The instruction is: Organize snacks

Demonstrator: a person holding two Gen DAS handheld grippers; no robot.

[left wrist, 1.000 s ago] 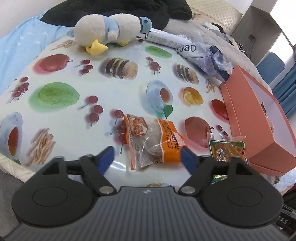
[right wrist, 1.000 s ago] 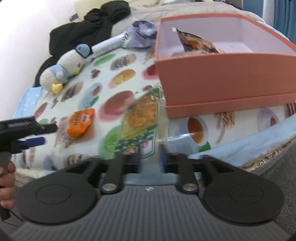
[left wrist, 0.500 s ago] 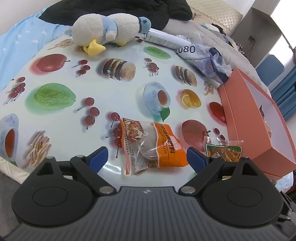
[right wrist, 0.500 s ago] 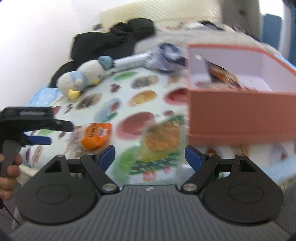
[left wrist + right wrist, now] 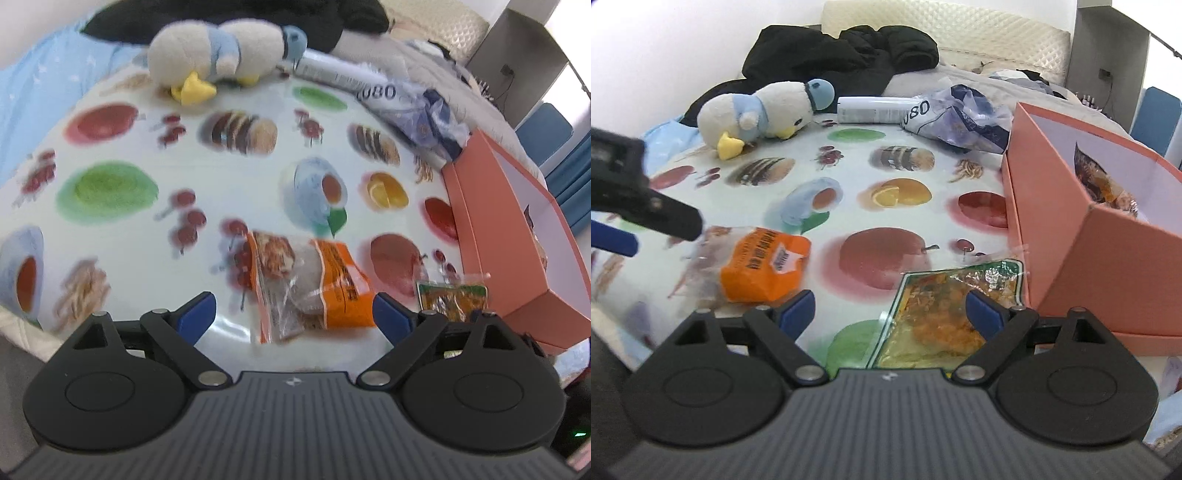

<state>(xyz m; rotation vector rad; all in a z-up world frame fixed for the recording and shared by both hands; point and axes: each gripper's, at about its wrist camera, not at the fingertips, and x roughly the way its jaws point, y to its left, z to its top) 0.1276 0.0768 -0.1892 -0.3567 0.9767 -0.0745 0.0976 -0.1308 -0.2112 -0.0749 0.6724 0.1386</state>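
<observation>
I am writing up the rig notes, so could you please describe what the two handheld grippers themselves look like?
The left gripper and right gripper look alike: a dark grey ribbed body with a small white logo, two black housings with round discs, black linkage arms on silver pivot pins, and blue pads on the fingers. No cables, sleeves or hands show in either view.

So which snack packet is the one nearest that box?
Find the salmon-pink box on the fruit-print cloth. Flat against its near corner lies a clear packet with a green border. Unlike the orange packet further left, its filling is golden-yellow.
</observation>
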